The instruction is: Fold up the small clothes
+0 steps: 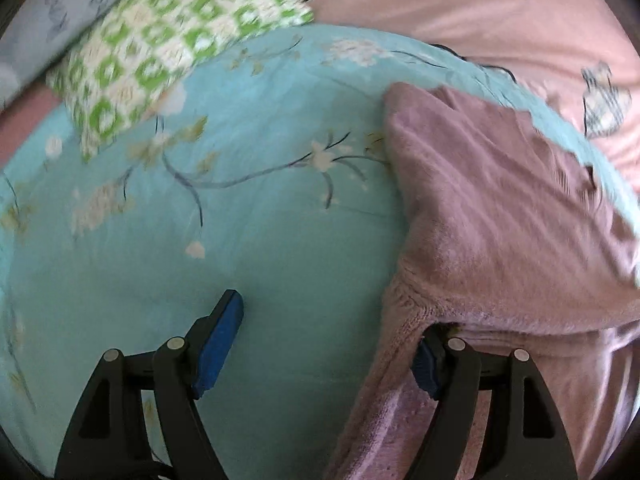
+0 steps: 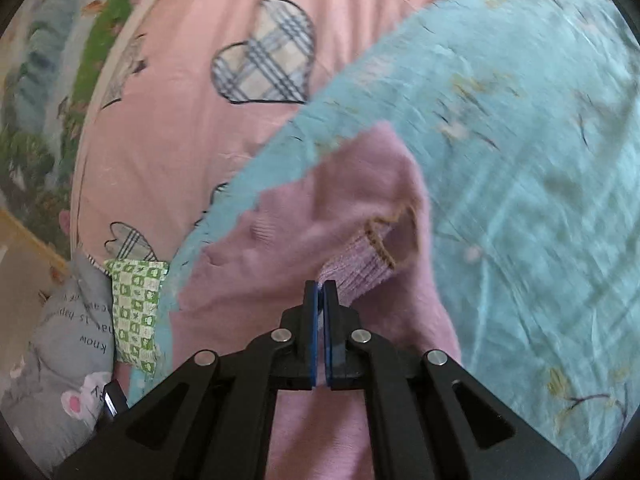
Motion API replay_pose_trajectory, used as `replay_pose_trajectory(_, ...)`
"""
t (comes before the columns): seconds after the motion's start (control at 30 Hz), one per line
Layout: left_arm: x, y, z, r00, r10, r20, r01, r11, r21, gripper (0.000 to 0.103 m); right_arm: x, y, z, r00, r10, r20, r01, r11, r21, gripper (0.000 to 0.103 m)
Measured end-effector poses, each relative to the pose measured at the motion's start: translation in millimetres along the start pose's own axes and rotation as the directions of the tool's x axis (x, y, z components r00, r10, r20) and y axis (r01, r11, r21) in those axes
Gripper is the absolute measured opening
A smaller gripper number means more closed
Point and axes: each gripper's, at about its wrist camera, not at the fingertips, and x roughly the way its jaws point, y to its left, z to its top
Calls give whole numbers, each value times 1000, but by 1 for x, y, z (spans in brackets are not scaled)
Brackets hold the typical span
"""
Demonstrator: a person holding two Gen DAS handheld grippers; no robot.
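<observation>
Left wrist view: left gripper (image 1: 332,336) jaws spread wide, straddling the edge of the pink sweater (image 1: 500,208) lying on the blue sheet (image 1: 240,220); nothing pinched.

Right wrist view: right gripper (image 2: 320,286) clenched, apparently pinching the sweater's ribbed cuff (image 2: 360,260). Likely the sleeve fold; next the left must close on the edge.

The left gripper (image 1: 332,344) points steeply down with its jaws standing wide apart. Its left finger, with a blue pad (image 1: 218,344), is bare and in full view; the tip of its right finger is hidden under an edge of the mauve sweater (image 1: 500,216), so only the lower part of that pad shows. The right gripper (image 2: 321,292) tilts downward with its two blue pads drawn together, the tips at the sweater's ribbed cuff (image 2: 360,264); whether cloth is pinched between them cannot be told.
</observation>
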Motion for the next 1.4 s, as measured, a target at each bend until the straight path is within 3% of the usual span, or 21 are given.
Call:
replay_pose_trajectory(0.1,1,3,0,1000,-10,-2,10,1000,-9,79,7,-4,-6,997,-69,-40,68,997,-25,3)
replay_pose_trajectory(0.2,0,2,-1,1000,-10,-19,10,1000,-5,79,21,-20,-20,972,-186,-142,186,982,-14,6)
replay_pose_trajectory(0.27,-3,3,-1,999,-12,-31,12,1000,9,79,21,-28,-28,962,-213,-170,217,976,8,6)
replay_pose_trajectory(0.37,-16,5,-9,999,-3,-36,5,999,34,79,7,-32,-34,964,-180,-197,197,978,69,6)
replay_pose_trajectory(0.43,-25,9,-14,999,0,-37,2,999,47,79,-11,-29,-38,974,-150,-169,165,983,77,6)
replay_pose_trajectory(0.57,-43,17,-29,999,18,-33,-16,998,64,79,-48,-16,-52,987,-87,-132,95,994,52,6)
replay_pose_trajectory(0.77,-83,15,-65,998,63,0,-62,986,156,78,-85,-2,-84,988,-39,-152,35,999,-30,6)
replay_pose_trajectory(0.9,-111,10,-102,998,-42,-45,49,982,184,78,-105,1,-114,982,-54,-179,34,993,-111,6)
replay_pose_trajectory(1.07,-129,-13,-141,984,-122,-127,147,967,209,81,-123,-1,-142,978,-75,-196,37,981,-191,6)
replay_pose_trajectory(1.4,-133,-66,-189,961,-112,-253,185,939,289,81,-156,-3,-171,974,-91,-208,35,966,-257,7)
